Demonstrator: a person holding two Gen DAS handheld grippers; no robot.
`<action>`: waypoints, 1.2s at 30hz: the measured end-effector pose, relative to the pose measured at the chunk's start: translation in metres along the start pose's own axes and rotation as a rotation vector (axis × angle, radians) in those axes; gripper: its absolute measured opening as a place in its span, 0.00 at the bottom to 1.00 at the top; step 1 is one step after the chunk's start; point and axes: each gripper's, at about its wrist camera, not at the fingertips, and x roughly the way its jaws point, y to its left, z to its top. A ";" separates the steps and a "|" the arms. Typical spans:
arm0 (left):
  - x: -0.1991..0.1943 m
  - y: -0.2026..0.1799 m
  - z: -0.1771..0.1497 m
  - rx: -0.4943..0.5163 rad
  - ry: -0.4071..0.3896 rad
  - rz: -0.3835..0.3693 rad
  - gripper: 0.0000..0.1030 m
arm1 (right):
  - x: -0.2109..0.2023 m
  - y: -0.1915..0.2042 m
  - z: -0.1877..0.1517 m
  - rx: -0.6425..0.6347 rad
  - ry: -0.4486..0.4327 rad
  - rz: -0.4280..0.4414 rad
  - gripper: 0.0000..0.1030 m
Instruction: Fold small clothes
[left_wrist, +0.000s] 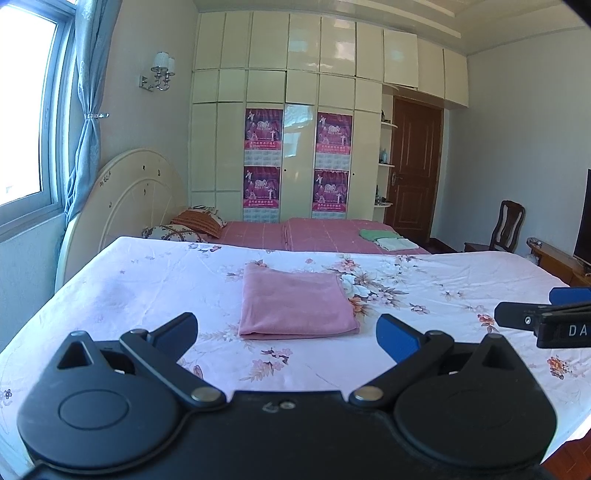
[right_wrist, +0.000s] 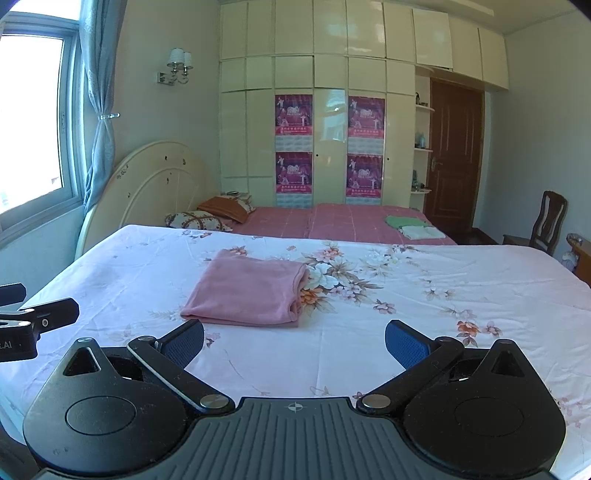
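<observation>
We saw folded pink cloth (left_wrist: 295, 304) flat on sheet (left_wrist: 147, 280), just beyond and between left gripper (left_wrist: 287, 330) fingers, long axis running away from them. Both grippers, right (right_wrist: 294, 341) too, gaped wide, holding nothing.

Posters (left_wrist: 263, 129): print too small to read.
Shelf items (left_wrist: 384, 155): too small to tell.
Right gripper (left_wrist: 546, 314): cut off by left view's edge, jaws unclear.
Screen (left_wrist: 583, 221): cut by frame edge.
Folded pile (right_wrist: 413, 226): items indistinct.
</observation>
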 end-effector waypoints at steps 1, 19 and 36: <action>0.000 0.000 0.000 0.000 0.000 0.000 1.00 | 0.000 0.000 0.000 -0.001 0.000 0.000 1.00; 0.000 0.000 0.001 0.010 -0.006 -0.003 1.00 | 0.001 0.001 0.002 -0.007 0.000 0.004 1.00; -0.001 -0.003 0.003 0.024 -0.023 -0.001 1.00 | 0.002 0.000 0.004 -0.015 -0.009 0.007 1.00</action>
